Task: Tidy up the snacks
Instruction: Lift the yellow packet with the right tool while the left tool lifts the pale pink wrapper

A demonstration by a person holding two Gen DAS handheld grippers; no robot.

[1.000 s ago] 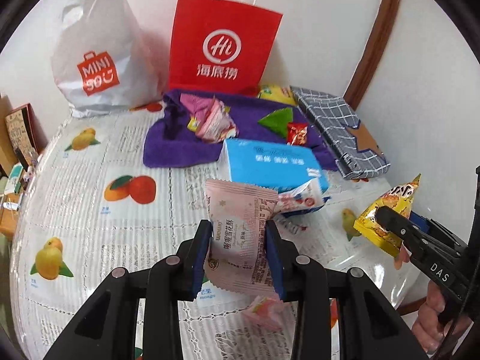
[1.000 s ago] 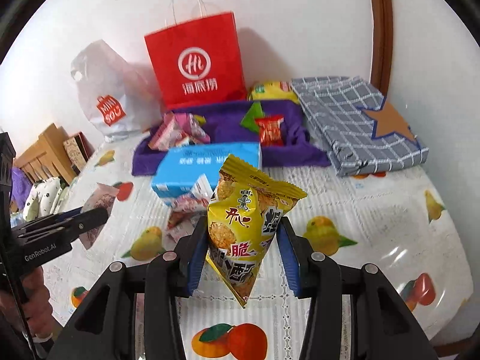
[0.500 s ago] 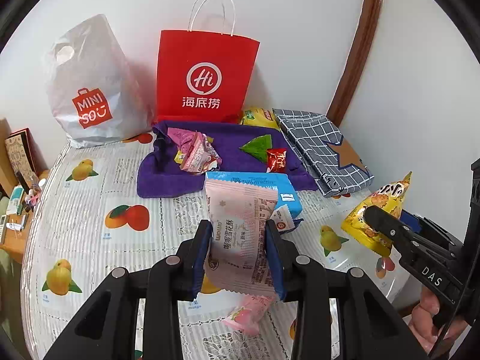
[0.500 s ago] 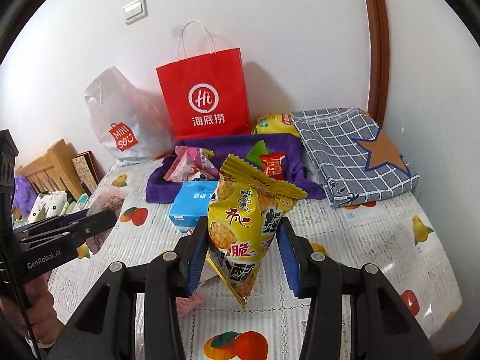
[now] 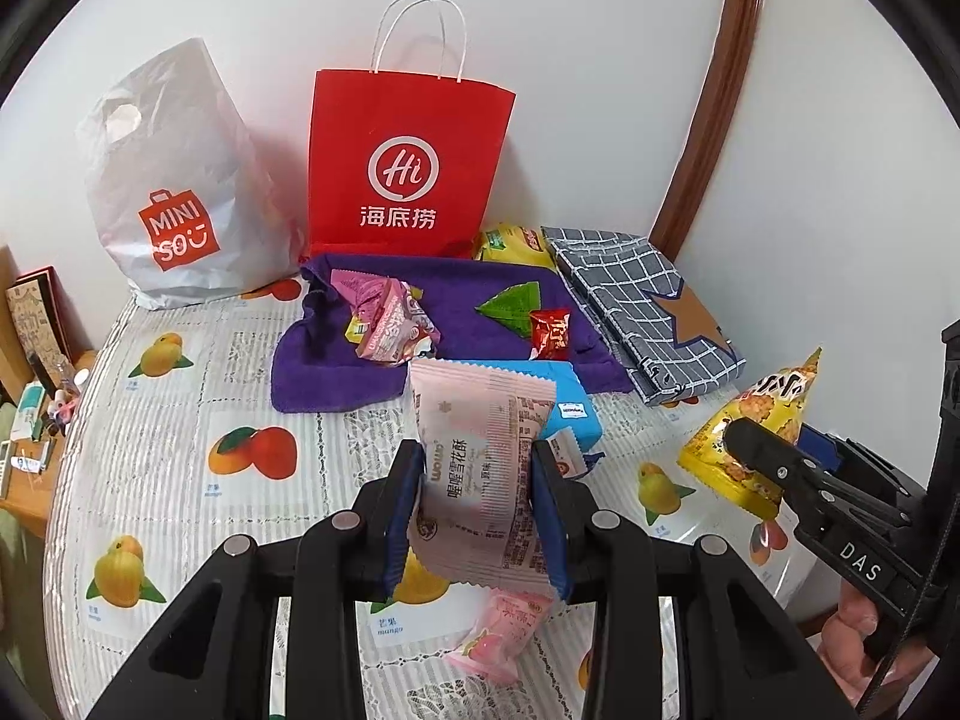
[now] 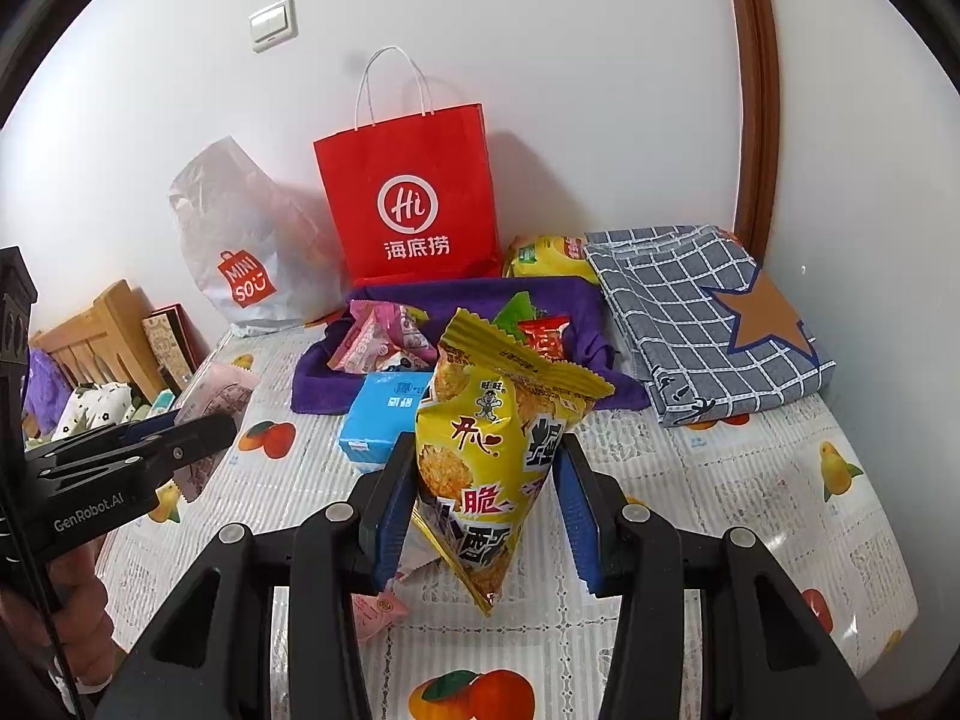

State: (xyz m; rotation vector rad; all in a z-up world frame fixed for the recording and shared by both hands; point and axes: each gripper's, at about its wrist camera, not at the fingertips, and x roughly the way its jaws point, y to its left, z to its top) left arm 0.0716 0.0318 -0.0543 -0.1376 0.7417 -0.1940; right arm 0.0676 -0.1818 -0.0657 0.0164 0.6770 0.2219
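My left gripper [image 5: 477, 510] is shut on a pale pink snack packet [image 5: 480, 450], held above the table. My right gripper [image 6: 486, 516] is shut on a yellow snack bag [image 6: 498, 438], also lifted clear of the table. In the left wrist view the right gripper [image 5: 774, 468] and its yellow bag [image 5: 762, 426] show at the right. The right wrist view has the left gripper [image 6: 174, 444] with the pink packet [image 6: 213, 402] at the left. A purple cloth [image 5: 456, 294] at the back carries several small snacks. A blue box [image 6: 384, 414] lies in front of it.
A red paper bag [image 5: 408, 162] and a white plastic bag [image 5: 174, 192] stand against the wall. A folded grey checked cloth [image 6: 702, 312] lies at the right. A small pink packet [image 5: 504, 630] lies on the fruit-print tablecloth [image 5: 180, 408] below my left gripper.
Both grippers have risen with their packets, so the table and the bags at the back sit lower and farther away in both views. Neither grip has changed.
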